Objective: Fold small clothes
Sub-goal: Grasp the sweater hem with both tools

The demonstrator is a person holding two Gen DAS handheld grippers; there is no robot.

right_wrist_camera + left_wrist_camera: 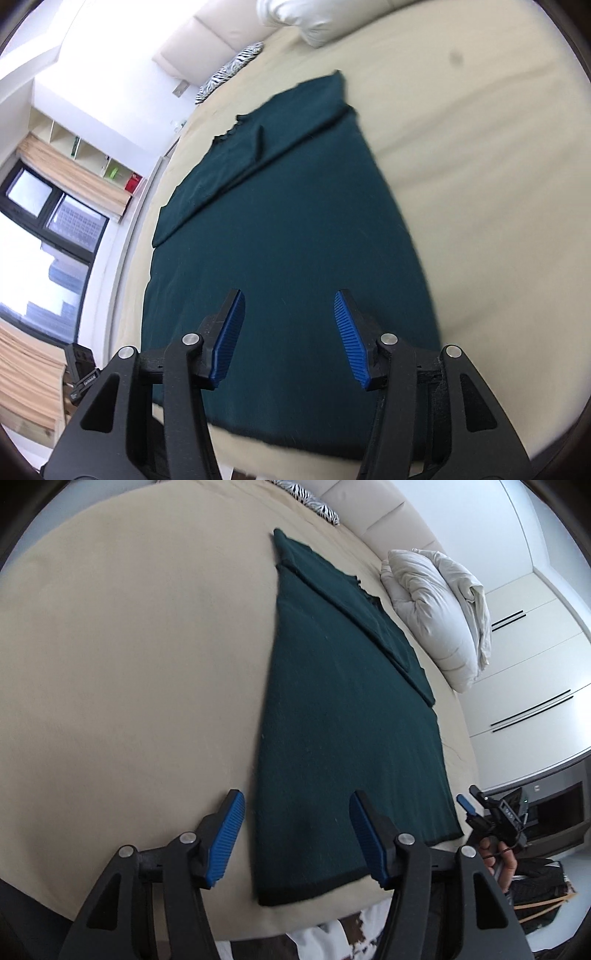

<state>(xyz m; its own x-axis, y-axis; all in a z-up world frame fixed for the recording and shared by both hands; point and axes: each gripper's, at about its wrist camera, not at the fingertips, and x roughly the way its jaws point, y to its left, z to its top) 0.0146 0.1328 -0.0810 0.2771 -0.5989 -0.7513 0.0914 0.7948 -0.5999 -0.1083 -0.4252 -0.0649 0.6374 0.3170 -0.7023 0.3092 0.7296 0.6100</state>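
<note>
A dark green garment [332,701] lies flat on the beige bed [129,664], folded lengthwise, with a sleeve laid back over its far part. My left gripper [295,797] hovers open above the garment's near left corner, nothing between its blue pads. At the garment's near right corner a hand holds the right gripper [471,797]. In the right wrist view that right gripper [289,295] stands open over the near end of the garment [288,206], its pads clear of the cloth.
A rumpled white duvet [439,609] and a zebra-print cushion [310,498] lie by the padded headboard. White wardrobe doors [535,664] stand beyond the bed on one side, a window [44,229] on the other. The bed's near edge [240,446] runs just below the garment's hem.
</note>
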